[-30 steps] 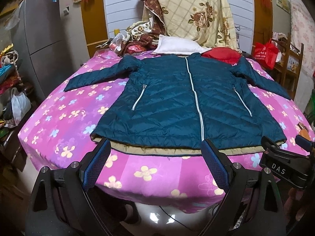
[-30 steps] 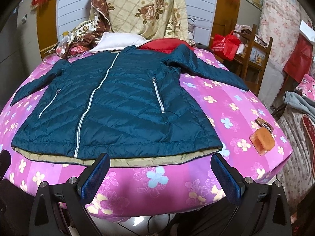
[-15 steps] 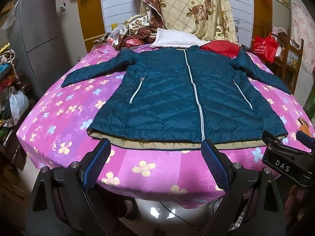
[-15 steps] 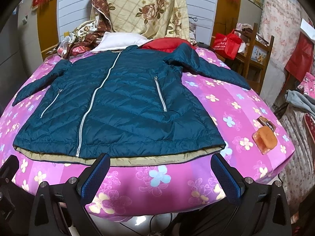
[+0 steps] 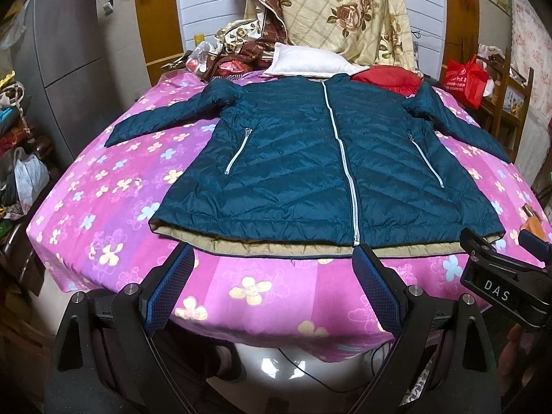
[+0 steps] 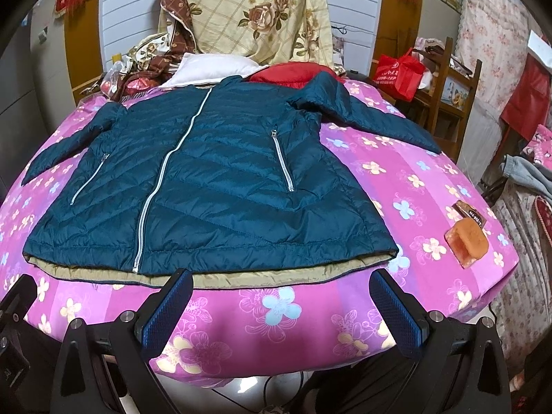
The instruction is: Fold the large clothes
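Jacket first: from the left wrist camera, a teal quilted jacket (image 5: 303, 172) lies flat, front up and zipped, on a bed covered by a pink flowered sheet (image 5: 114, 207). Both sleeves spread outward, and its hem, with a tan lining edge showing beneath, runs along the near side of the bed. The left gripper (image 5: 272, 258) hangs just before that hem, its blue-padded fingers (image 5: 172, 286) spread wide with nothing between them; the tips sit at the hem line, though I cannot tell whether they touch the cloth. At the right edge of this view part of the right gripper (image 5: 500, 283) shows, a black body marked "DAS". Beyond the jacket's collar rest a white pillow (image 5: 303, 63) and a red cushion (image 5: 386, 77), with a floral quilt (image 5: 345, 10) heaped behind them. A red bag (image 5: 465, 79) sits on a wooden chair to the right.

From the right wrist camera, the same jacket (image 6: 207, 186) fills the left and middle of the bed, its white centre zip running slantwise. The right gripper (image 6: 279, 283) is also parted wide and empty, its left finger tip at the tan hem edge and the right one over bare sheet (image 6: 414, 179). An orange pouch (image 6: 467, 241) lies on the sheet near the bed's right edge, well apart from the jacket.
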`<act>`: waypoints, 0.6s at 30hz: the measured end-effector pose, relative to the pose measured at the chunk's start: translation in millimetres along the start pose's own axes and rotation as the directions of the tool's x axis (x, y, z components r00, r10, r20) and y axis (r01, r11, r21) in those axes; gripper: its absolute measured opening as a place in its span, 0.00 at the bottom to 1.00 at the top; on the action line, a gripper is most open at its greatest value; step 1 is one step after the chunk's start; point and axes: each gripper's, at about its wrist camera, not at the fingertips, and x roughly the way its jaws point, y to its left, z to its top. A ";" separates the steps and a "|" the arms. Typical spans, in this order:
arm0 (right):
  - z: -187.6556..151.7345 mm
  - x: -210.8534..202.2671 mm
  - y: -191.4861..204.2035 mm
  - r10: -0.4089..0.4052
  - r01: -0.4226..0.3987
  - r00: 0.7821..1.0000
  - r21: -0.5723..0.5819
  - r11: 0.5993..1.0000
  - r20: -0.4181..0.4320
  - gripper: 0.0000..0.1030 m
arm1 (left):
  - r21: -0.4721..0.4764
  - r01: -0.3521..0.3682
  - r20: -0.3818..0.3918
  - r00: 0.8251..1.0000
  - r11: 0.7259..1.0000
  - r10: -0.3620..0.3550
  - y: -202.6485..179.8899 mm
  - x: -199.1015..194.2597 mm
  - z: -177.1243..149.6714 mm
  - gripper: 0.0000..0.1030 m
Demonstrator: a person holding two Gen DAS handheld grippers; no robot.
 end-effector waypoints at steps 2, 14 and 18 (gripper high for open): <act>-0.1 0.0 0.0 0.000 0.000 1.000 0.000 1.000 0.000 0.98 | 0.000 0.001 -0.002 1.000 1.000 -0.001 -0.6 1.5 -0.5 0.90; -2.7 2.7 -0.4 0.003 -0.003 1.000 0.004 1.000 -0.006 0.98 | -0.002 0.009 -0.010 1.000 1.000 -0.009 -0.6 3.9 -1.9 0.90; -2.8 2.9 -0.3 0.002 -0.002 1.000 0.004 1.000 -0.005 0.98 | -0.003 0.010 -0.017 1.000 1.000 -0.010 -0.8 4.7 -3.0 0.90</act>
